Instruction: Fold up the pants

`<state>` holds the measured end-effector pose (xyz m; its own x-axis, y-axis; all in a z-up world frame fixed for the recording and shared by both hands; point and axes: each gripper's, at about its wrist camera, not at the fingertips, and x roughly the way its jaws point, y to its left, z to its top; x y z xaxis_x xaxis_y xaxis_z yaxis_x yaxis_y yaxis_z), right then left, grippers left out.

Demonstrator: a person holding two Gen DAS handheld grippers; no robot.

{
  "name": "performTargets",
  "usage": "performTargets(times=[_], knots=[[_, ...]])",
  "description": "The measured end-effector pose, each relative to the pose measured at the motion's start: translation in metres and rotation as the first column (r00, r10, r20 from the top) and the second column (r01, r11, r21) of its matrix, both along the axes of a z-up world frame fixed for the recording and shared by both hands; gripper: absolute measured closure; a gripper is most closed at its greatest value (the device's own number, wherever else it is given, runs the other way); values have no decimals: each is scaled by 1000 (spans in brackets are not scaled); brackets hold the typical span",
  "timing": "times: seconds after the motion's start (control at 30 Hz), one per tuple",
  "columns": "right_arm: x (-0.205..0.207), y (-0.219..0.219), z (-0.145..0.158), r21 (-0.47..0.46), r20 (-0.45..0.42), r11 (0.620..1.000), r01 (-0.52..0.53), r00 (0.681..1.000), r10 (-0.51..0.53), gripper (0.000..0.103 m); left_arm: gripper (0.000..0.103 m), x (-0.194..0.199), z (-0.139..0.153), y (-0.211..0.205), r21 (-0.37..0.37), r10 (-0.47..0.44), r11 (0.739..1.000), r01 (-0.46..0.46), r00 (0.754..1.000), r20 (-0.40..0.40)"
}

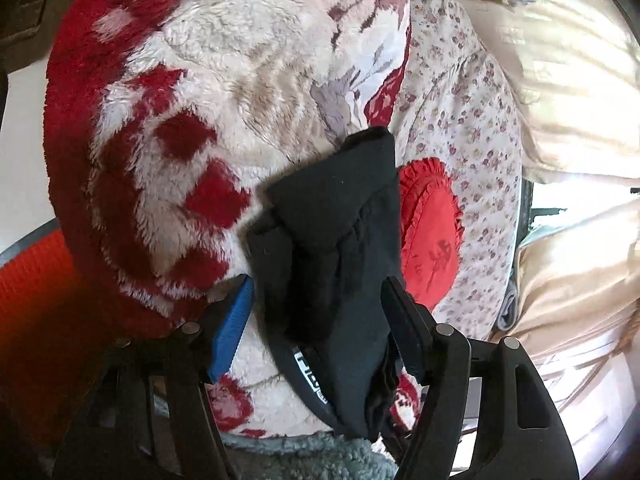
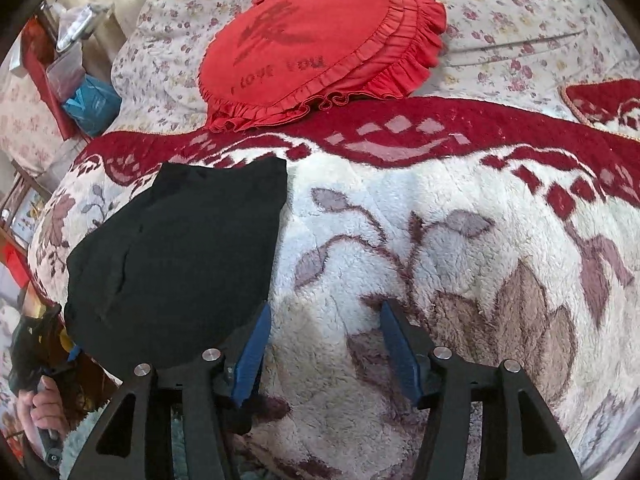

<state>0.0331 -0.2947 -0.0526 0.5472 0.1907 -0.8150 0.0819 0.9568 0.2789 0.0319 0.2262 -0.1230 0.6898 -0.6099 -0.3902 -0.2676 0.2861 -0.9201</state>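
The black pants lie folded into a compact bundle on a fluffy red and white blanket. In the left wrist view my left gripper is open, its blue pads on either side of the bundle's near end, where a white waistband label shows. In the right wrist view the pants lie to the left. My right gripper is open and empty over the blanket, its left finger at the bundle's right edge.
A red heart-shaped ruffled cushion lies beyond the pants on a floral bedspread. Boxes and a blue bag stand at the bed's far left. Cream curtains hang to the right in the left wrist view.
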Motion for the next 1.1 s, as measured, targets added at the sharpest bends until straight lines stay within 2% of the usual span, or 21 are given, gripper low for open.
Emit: performTargets(times=[0.13, 0.17, 0.2, 0.27, 0.4, 0.57, 0.67, 0.7, 0.77, 0.83, 0.93, 0.97, 1.07, 1.1], knots=[[1, 0, -1, -2, 1, 1000, -5, 1000, 5, 46, 41, -5, 12, 1, -11, 17, 1000, -16, 998, 54], [1, -1, -1, 1, 2, 1000, -6, 1000, 6, 46, 46, -5, 16, 0, -3, 21, 1000, -20, 998, 65], [1, -2, -1, 5, 4, 1000, -5, 1000, 5, 46, 60, -6, 22, 0, 27, 25, 999, -27, 997, 78], [0, -3, -1, 17, 10, 1000, -1, 1000, 1, 44, 85, -7, 29, 0, 153, 44, 987, -53, 997, 62], [-1, -4, -2, 40, 15, 999, 6, 1000, -7, 43, 85, -3, 25, -5, 280, 48, 959, -50, 999, 14], [-2, -4, -1, 44, 19, 999, 4, 1000, -5, 43, 85, -1, 36, -21, 430, 18, 902, -41, 998, 56], [-1, -4, -1, 45, 16, 999, 6, 1000, -6, 43, 91, 0, 55, -33, 517, -30, 855, -30, 994, 107], [-1, -5, -1, 54, 15, 999, 9, 1000, -9, 43, 91, 0, 68, -42, 559, -64, 829, -26, 988, 141], [-3, -13, -2, 117, 10, 993, 33, 999, -34, 43, 91, 3, 89, -56, 610, -128, 792, -18, 972, 195], [-4, -25, -4, 204, 4, 977, 65, 998, -67, 43, 91, 7, 115, -78, 669, -223, 743, -8, 940, 259], [-6, -37, -8, 299, -4, 949, 99, 995, -102, 43, 91, 9, 152, -126, 753, -405, 658, 16, 851, 336], [-6, -39, -9, 318, -6, 942, 105, 994, -109, 43, 91, 7, 164, -149, 785, -481, 619, 25, 802, 354], [-8, -41, -9, 338, -11, 934, 113, 993, -115, 43, 91, -2, 180, -200, 843, -638, 536, 56, 680, 361], [-7, -41, -9, 341, -13, 933, 114, 993, -117, 43, 91, -6, 183, -223, 865, -694, 497, 64, 628, 353]])
